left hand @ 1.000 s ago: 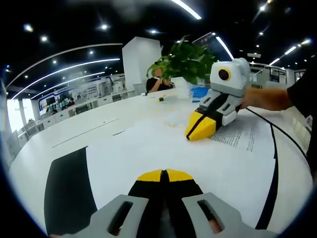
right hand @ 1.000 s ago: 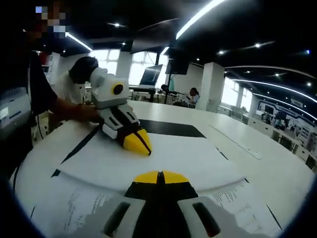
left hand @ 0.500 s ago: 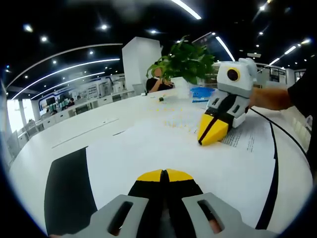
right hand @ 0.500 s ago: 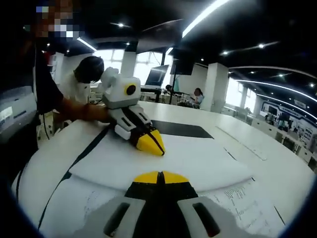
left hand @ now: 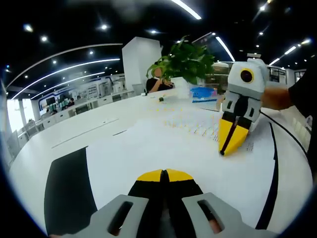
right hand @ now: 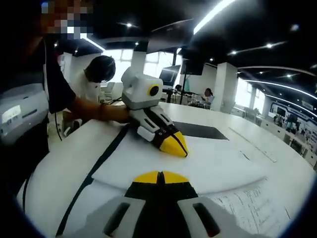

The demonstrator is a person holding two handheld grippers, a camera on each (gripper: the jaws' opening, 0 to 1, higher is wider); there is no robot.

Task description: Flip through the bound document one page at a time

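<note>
The bound document lies open on a white table, its blank white page spread in front of my left gripper. That gripper is shut, its yellow tips resting on the sheet, as the right gripper view shows. My right gripper is shut too, with the sheet's near edge held at its tips. Under that edge lies a printed page. In the left gripper view the right gripper points steeply down beside printed text.
A black mat lies under the document. A potted plant and a blue item stand at the table's far side. A person's hand holds the left gripper. Other people sit at desks behind.
My right gripper has swung to the right and tipped up to point steeply down, taking the sheet's edge with it. More printed text shows beside it. The left gripper has stayed put.
</note>
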